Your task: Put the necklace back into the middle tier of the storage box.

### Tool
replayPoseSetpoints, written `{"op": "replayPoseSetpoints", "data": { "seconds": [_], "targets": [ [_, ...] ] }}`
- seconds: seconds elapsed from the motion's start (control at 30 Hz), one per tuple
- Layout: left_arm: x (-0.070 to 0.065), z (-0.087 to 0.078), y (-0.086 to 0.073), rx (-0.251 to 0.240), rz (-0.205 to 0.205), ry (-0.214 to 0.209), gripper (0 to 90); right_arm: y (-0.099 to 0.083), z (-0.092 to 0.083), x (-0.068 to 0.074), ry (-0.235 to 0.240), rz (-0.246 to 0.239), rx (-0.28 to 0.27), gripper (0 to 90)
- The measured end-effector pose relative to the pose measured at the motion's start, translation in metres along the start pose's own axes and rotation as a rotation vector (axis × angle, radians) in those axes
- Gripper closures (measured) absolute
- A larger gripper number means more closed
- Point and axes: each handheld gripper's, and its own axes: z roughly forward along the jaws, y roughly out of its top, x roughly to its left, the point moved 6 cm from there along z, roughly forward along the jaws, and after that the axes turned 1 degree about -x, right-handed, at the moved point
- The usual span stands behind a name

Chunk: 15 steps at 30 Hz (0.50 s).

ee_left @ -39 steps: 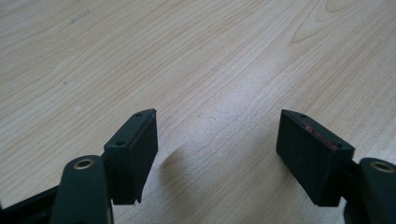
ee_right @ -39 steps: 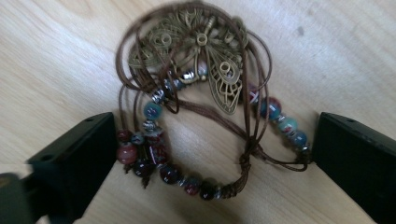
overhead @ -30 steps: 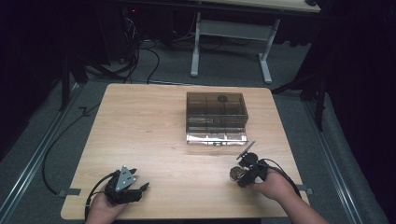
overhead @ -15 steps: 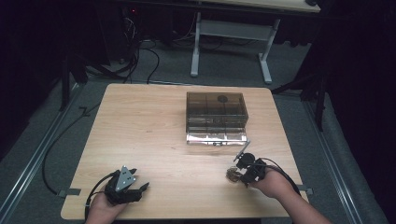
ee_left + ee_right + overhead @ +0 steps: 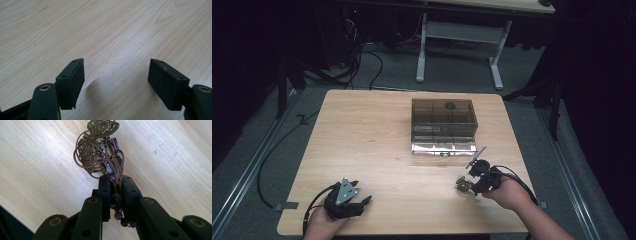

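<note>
A beaded cord bracelet [image 5: 97,150] with a brass butterfly charm and purple beads is bunched at the tips of my right gripper [image 5: 116,185]. The jaws have just closed and now pinch its cord and beads. In the high view the right gripper [image 5: 468,184] is near the table's front right, holding the bracelet [image 5: 461,186] just over the wood. In front of a smoky clear drawer box [image 5: 443,120], the lowest drawer [image 5: 443,147] is pulled out toward me. My left gripper [image 5: 362,192] rests at the front left, and its jaws [image 5: 116,75] are open over bare wood.
The wooden table [image 5: 372,140] has its front edge just below both hands. A cable [image 5: 267,165] trails off the left side to the floor. A white table frame [image 5: 459,37] stands beyond the far edge.
The right gripper has shifted a little to the left, with the bracelet now bunched at its tips. The left gripper has stayed put.
</note>
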Motion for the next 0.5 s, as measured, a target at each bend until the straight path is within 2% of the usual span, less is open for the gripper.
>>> {"op": "replayPoseSetpoints", "data": {
  "seconds": [0.13,0.17,0.2,0.23,0.4,0.47,0.5],
  "targets": [
    [0.0,0.0,0.0,-0.002,0.0,0.002,29.8,0.002,-0.01,-0.003,-0.005,-0.011,-0.006,79.6],
    [0.0,0.0,0.0,0.0,0.001,0.002,29.8,0.003,-0.013,-0.004,-0.002,-0.005,-0.008,79.6],
    [0.0,0.0,0.0,-0.001,0.001,0.003,29.8,0.003,-0.015,-0.002,-0.003,0.027,-0.007,79.6],
    [0.0,0.0,0.0,-0.001,0.002,0.003,29.8,0.005,-0.017,-0.005,0.0,0.008,-0.017,79.6],
    [0.0,0.0,0.0,-0.001,0.003,0.003,29.8,0.009,-0.026,-0.009,-0.005,0.017,-0.029,79.5],
    [-0.001,0.0,0.0,0.0,0.004,0.002,29.7,0.01,-0.03,-0.007,-0.006,0.056,-0.018,79.5],
    [-0.001,0.0,0.0,-0.001,0.004,0.003,29.7,0.012,-0.03,-0.01,-0.009,0.025,-0.033,79.5]
  ]
}}
